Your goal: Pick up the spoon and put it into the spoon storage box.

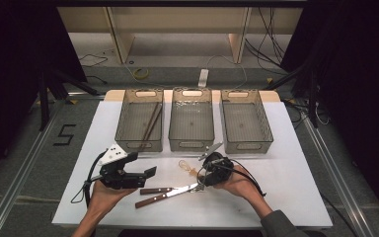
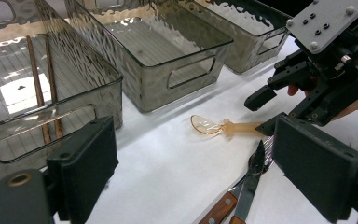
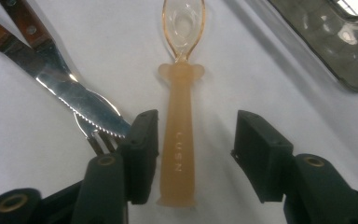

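Note:
An orange translucent spoon with a thick handle lies on the white table, bowl pointing away from my right gripper. That gripper is open, its jaws on either side of the handle: one pad is against it and the other stands well apart. From above, the spoon lies just left of the right gripper. My left gripper is open and holds nothing, hovering left of the cutlery. In the left gripper view the spoon runs to the right gripper.
A wooden-handled knife and fork lie crossed beside the spoon; the knife blade nearly touches one right jaw. Three grey bins stand in a row behind; the left bin holds brown chopsticks.

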`<state>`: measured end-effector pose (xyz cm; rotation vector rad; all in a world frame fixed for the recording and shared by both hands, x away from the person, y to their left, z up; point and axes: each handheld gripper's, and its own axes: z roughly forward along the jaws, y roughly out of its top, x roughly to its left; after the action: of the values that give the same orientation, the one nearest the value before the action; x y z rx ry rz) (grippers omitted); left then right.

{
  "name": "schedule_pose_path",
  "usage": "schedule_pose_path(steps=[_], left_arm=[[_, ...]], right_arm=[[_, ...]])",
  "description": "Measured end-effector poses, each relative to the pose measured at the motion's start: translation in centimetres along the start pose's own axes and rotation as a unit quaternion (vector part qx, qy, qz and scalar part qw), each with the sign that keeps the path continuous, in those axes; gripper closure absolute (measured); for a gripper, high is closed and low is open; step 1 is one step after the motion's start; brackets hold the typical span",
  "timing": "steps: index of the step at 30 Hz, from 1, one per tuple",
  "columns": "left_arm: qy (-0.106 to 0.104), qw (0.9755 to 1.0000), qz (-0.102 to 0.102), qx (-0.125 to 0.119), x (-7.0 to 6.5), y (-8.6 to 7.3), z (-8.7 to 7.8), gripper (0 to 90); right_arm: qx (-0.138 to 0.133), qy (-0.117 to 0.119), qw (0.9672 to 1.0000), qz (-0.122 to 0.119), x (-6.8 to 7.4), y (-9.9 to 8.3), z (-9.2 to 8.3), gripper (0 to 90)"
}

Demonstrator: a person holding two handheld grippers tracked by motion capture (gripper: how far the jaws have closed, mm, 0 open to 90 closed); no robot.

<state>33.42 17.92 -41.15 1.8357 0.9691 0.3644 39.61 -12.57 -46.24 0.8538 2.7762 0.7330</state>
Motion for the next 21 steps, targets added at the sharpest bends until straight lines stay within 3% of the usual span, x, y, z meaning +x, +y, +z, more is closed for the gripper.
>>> schedule_pose_path(steps=[7, 11, 21], left_arm=[[-0.002, 1.0, 0.003, 0.004, 0.05, -0.03, 0.08, 13.5], [-0.002, 1.0, 0.005, 0.005, 0.01, -0.02, 0.1, 13.5], [-0.002, 1.0, 0.007, 0.004, 0.03, -0.03, 0.06, 13.5]], right_arm=[[0.005, -0.002, 1.0, -0.001, -0.03, -0.06, 0.11, 56.1], [0.022, -0.01, 0.9996, -0.015, 0.25, -0.1, 0.57, 59.6], [0.026, 0.005, 0.9994, -0.021, 0.35, -0.12, 0.5, 73.0]])
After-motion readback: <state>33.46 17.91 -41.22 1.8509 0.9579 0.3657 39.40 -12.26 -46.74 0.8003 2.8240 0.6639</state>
